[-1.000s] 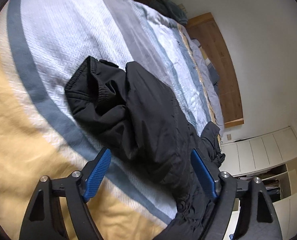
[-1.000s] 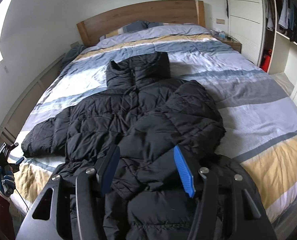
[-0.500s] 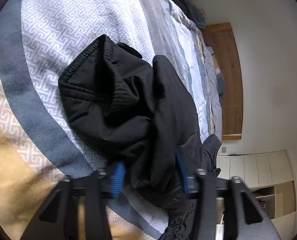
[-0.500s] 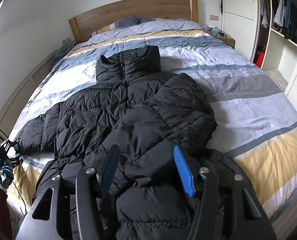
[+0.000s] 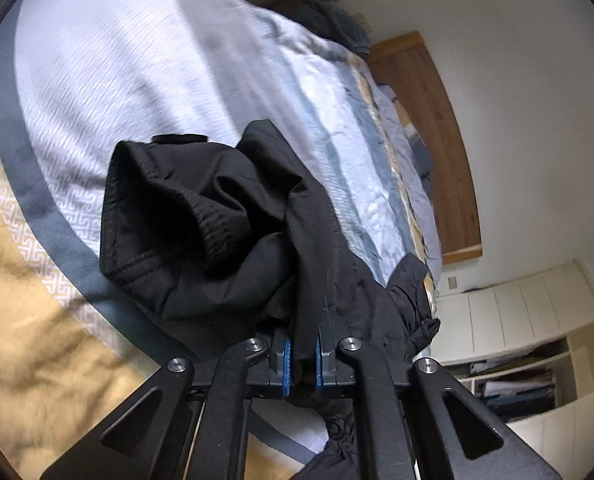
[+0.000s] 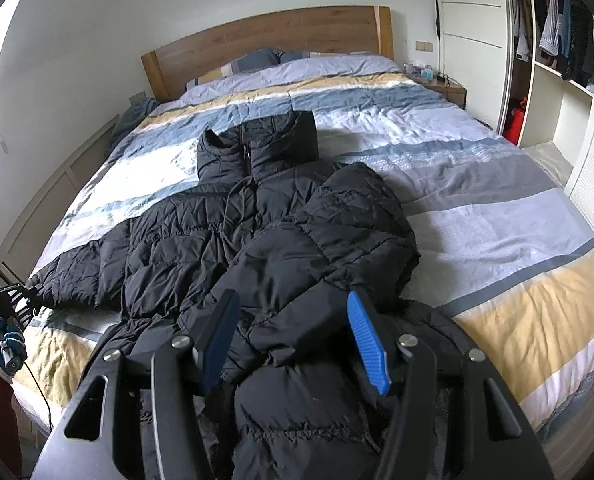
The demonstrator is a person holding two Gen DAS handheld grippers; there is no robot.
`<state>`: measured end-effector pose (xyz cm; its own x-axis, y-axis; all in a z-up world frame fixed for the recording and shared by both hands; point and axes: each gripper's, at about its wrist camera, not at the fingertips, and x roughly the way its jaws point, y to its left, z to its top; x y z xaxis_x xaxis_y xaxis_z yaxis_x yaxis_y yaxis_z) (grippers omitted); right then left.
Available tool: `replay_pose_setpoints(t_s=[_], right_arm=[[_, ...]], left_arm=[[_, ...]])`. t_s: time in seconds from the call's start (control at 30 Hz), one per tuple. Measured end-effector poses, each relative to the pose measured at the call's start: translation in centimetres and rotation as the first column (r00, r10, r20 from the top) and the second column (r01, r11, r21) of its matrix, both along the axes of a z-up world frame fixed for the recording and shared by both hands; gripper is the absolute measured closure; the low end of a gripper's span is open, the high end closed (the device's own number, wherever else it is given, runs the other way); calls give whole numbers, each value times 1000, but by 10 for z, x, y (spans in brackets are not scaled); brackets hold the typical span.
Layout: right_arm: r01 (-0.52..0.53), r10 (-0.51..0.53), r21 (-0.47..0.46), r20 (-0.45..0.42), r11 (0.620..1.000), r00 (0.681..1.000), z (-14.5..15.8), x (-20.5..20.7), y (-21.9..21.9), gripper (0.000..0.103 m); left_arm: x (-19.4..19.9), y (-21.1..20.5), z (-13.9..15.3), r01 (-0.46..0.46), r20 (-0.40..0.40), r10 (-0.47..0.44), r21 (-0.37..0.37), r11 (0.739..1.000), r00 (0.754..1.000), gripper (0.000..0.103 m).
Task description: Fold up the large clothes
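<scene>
With one sleeve of the black puffer jacket [image 6: 265,232] already folded across the middle of the striped bed [image 6: 497,208], my left claw [image 5: 301,356] clamps the other sleeve's cuff [image 5: 201,232] at frame bottom, while my right claw [image 6: 293,336] hangs empty, jaws apart, so most folding remains.

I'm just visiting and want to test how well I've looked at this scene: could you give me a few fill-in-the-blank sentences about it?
1. The black jacket lies spread on a striped ____.
2. The left gripper is shut on the jacket's ____.
3. The right gripper has blue pads and its jaws stand ____.
4. The headboard behind the pillows is made of ____.

Missing words: bed; sleeve; open; wood
</scene>
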<state>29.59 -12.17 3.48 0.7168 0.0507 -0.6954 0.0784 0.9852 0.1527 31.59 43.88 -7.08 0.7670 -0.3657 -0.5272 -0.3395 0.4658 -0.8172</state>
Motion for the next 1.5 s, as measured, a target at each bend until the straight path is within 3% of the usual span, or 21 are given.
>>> replay_pose_setpoints(t_s=[0.23, 0.43, 0.67, 0.87, 1.07, 1.13, 1.27, 1.5], right_arm=[[10, -12, 27, 43, 1000, 999, 15, -28, -17, 48], [22, -27, 62, 81, 998, 996, 22, -55, -41, 48], [39, -53, 110, 125, 993, 991, 25, -90, -82, 48], [61, -83, 147, 148, 987, 985, 18, -119, -121, 48], [98, -129, 192, 155, 977, 980, 5, -148, -167, 48], [121, -155, 210, 151, 970, 976, -1, -158, -182, 48], [180, -219, 249, 136, 952, 966, -14, -180, -214, 48], [269, -308, 277, 108, 923, 945, -29, -209, -259, 48]], left_arm=[[-3, -34, 57, 67, 51, -75, 141, 988, 996, 96], [-2, -71, 96, 105, 75, -125, 220, 970, 989, 97], [5, -141, 139, 169, 96, -206, 297, 940, 974, 97], [7, -224, 163, 243, 90, -295, 369, 897, 951, 97], [19, -308, 162, 333, 31, -387, 451, 828, 922, 97], [23, -339, 153, 373, -6, -423, 482, 793, 906, 97], [26, -384, 127, 439, -70, -470, 499, 748, 880, 97], [24, -429, 76, 511, -178, -493, 488, 708, 852, 97]])
